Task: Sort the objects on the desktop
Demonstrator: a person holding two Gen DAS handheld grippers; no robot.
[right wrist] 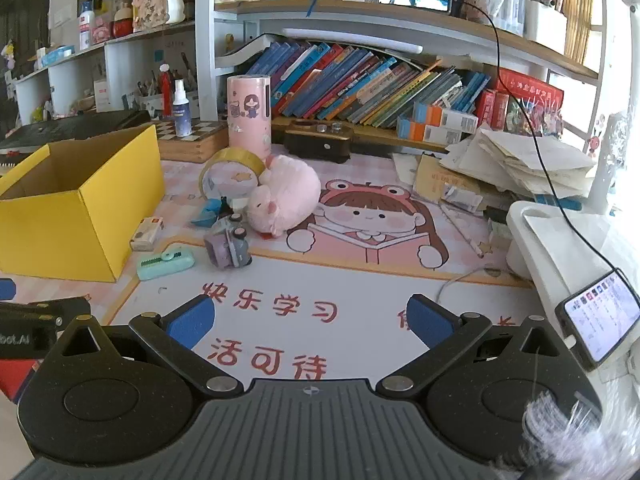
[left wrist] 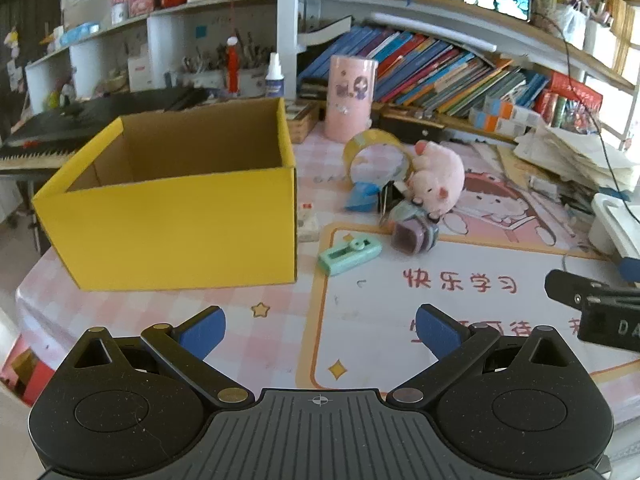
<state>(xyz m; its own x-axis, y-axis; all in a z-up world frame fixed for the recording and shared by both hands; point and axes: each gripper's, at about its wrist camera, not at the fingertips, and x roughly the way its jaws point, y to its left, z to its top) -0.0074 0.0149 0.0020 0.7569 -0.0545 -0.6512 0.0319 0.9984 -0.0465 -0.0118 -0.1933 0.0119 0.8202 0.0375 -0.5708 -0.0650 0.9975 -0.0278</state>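
An open yellow cardboard box [left wrist: 180, 220] with a plain brown inside stands on the left part of the pink checked desk mat [left wrist: 280, 320], and nothing shows inside it from the left wrist view. Just beside its right wall lie a small white and red packet [right wrist: 147, 233] and a mint-green plastic cutter [right wrist: 165, 265]. Further right, a small purple-grey toy car [right wrist: 229, 245] lies tipped on its side, touching a soft pink plush pig [right wrist: 286, 199]. A roll of clear yellowish tape [right wrist: 232, 176] stands on edge behind the pig, in front of a tall pink cylindrical holder [right wrist: 249, 114]. A blue folded paper piece [right wrist: 208, 212] lies near the tape. The left gripper [left wrist: 320, 330] hovers over the mat, its blue-padded fingers [left wrist: 204, 330] spread wide and empty. The right gripper [right wrist: 310, 320] likewise has its fingers [right wrist: 430, 322] fully apart, touching nothing.
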